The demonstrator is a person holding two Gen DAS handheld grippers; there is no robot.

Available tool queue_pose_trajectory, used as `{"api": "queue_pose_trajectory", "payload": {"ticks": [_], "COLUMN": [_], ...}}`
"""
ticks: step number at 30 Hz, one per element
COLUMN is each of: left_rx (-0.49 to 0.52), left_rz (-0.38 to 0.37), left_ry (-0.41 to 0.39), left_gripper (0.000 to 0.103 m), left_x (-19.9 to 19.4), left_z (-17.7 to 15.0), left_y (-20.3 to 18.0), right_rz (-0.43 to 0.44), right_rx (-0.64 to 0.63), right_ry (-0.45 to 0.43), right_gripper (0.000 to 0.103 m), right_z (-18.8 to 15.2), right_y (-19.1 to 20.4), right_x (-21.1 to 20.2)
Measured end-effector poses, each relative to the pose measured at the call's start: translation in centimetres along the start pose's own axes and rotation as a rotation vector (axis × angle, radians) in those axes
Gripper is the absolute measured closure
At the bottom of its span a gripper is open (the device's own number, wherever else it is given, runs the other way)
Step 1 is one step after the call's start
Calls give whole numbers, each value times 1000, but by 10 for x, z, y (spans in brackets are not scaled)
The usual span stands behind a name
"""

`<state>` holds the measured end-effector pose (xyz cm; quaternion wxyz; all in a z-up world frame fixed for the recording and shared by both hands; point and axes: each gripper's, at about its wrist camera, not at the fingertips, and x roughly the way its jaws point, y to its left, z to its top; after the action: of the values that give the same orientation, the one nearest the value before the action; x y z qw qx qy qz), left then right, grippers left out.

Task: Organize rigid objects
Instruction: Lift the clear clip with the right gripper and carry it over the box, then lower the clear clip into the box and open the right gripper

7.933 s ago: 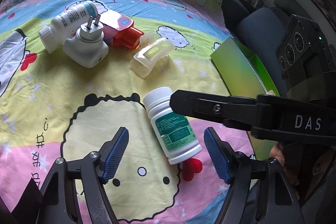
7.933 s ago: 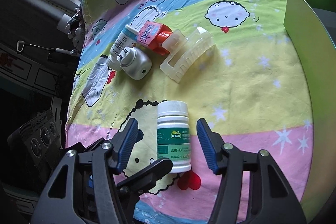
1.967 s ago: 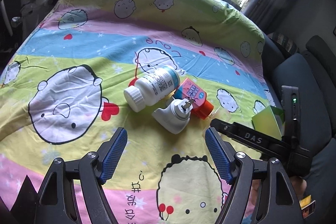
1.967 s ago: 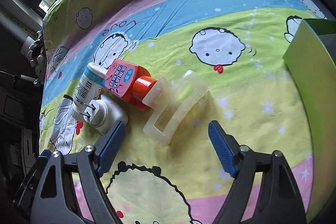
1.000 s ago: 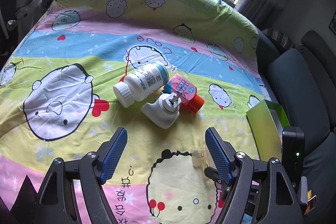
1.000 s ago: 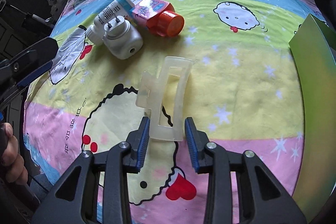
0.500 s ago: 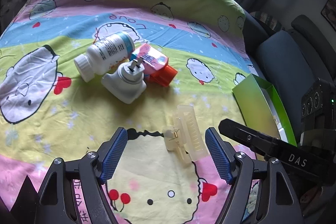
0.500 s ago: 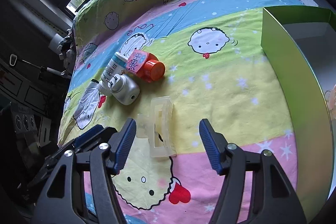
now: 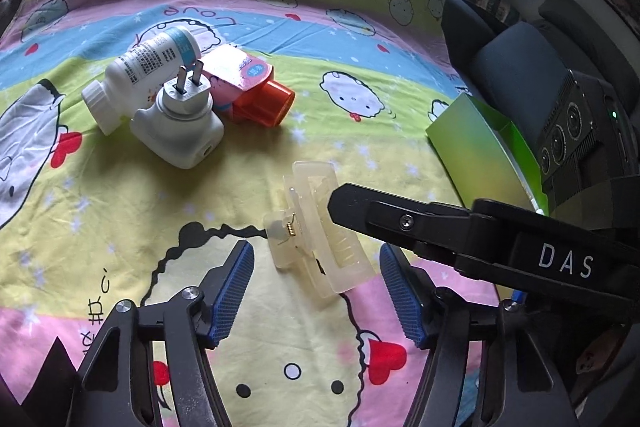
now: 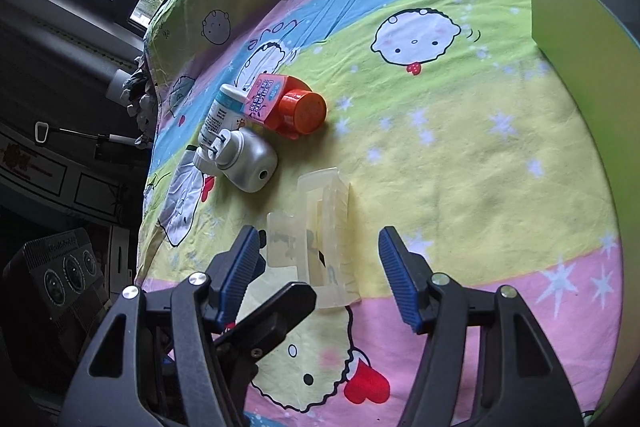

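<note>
A translucent hair claw clip (image 9: 320,235) lies on the cartoon bedspread (image 9: 120,211). My left gripper (image 9: 316,291) straddles its near end; the jaws are closing, with a gap still showing on both sides of the clip. One black finger (image 9: 400,223) of the right gripper crosses the clip's far side. In the right wrist view the clip (image 10: 324,211) also sits between my right gripper (image 10: 320,275), whose jaws are closing slightly, pads clear of it. The left gripper's finger (image 10: 276,311) reaches in below the clip.
Behind the clip lie a white pill bottle (image 9: 136,71), a white plug adapter (image 9: 180,131) and a pink-labelled orange bottle (image 9: 252,87), bunched together. An open green box (image 9: 476,155) stands at the bed's right edge, also seen as the green box (image 10: 580,47).
The right gripper, shut on the clip a second ago, has let it go onto the bedspread. The left gripper has come down over the clip and its jaws have narrowed.
</note>
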<state>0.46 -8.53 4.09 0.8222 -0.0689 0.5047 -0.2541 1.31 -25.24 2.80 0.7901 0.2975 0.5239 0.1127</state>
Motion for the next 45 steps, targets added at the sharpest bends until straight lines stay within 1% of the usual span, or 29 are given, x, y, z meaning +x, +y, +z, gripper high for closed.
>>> {"api": "queue_pose_trajectory", "payload": {"ticks": [1, 3, 5, 8, 10, 11, 12, 13, 17, 18, 19, 21, 27, 33, 41, 45], "left_rx": [5, 8, 17, 20, 17, 14, 10, 4, 5, 12, 29, 46, 114, 208, 338, 383], "left_rz": [2, -3, -8, -7, -11, -10, -11, -14, -4, 1, 2, 15, -8, -30, -104, -147], "left_ry": [6, 16, 19, 10, 7, 7, 8, 7, 0, -5, -17, -36, -99, -169, -192, -178], "left_gripper": [49, 54, 63, 63, 63, 63, 63, 63, 63, 68, 69, 69, 69, 69, 69, 69], "left_x": [2, 6, 9, 10, 11, 11, 12, 11, 8, 7, 4, -2, -22, -34, -31, -21], "left_z": [-1, -1, -2, -2, -1, -2, -2, -2, -1, -1, -1, 1, 10, 19, 27, 28], "left_y": [-1, -1, -2, -2, -1, 0, 1, 1, -2, -4, -8, -14, -40, -83, -145, -171], "right_rz": [4, 6, 1, 7, 31, 57, 82, 91, 68, 65, 64, 72, 101, 87, 67, 40], "right_rx": [6, 8, 6, 8, 19, 31, 43, 50, 11, 5, -1, -8, -19, -27, 39, 83], "right_ry": [13, 40, 52, 44, 51, 63, 75, 78, 64, 60, 62, 41, -39, -163, -307, -354], "right_gripper": [46, 48, 48, 48, 49, 51, 56, 56, 56, 56, 57, 57, 57, 57, 57, 57], "right_z": [0, -1, -2, -2, -2, -2, -3, -3, -5, -6, -6, -5, -1, 0, 2, 2], "right_y": [-1, -1, -1, -2, -5, -7, -9, -10, -2, 0, 2, 4, 6, 2, -32, -51], "right_x": [4, 11, 16, 17, 19, 21, 22, 21, 16, 14, 13, 5, -30, -79, -139, -159]}}
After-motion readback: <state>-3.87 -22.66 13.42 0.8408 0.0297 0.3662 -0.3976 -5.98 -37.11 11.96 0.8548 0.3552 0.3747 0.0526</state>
